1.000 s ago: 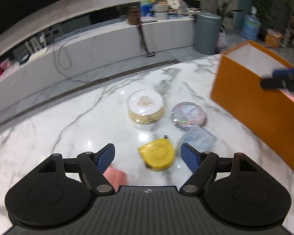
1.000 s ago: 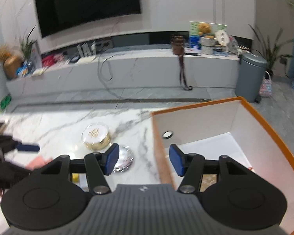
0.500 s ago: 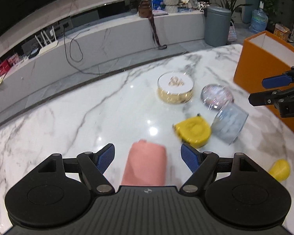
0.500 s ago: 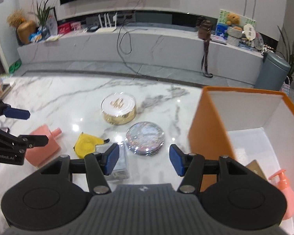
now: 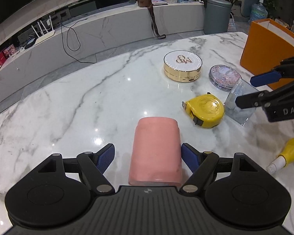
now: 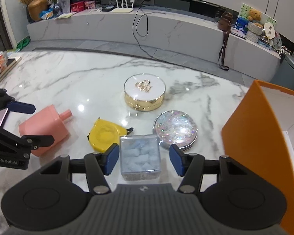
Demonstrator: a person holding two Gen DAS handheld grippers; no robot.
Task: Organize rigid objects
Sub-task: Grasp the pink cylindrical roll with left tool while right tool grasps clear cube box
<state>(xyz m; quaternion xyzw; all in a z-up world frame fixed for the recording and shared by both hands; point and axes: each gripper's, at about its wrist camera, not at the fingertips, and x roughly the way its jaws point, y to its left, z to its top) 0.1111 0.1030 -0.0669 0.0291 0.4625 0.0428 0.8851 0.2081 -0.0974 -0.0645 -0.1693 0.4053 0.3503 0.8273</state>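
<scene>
Two things lie framed on the marble surface point(image 5: 68, 101): the pink bottle point(image 5: 156, 150) between the wide left claw point(image 5: 148, 155), untouched, and the clear box point(image 6: 140, 156) between the narrower right claw point(image 6: 144, 159), pads apart from it.

Home living room, wall television point(image 5: 13, 2), router point(image 6: 125, 4)

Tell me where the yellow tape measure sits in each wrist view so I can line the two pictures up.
Left wrist view: the yellow tape measure lies right of centre, beyond the pink bottle and left of the clear box.
Right wrist view: the tape measure lies left of centre, between the pink bottle and the clear box.
Shared landmark: the gold round case, farther back on the marble table in both.
</scene>
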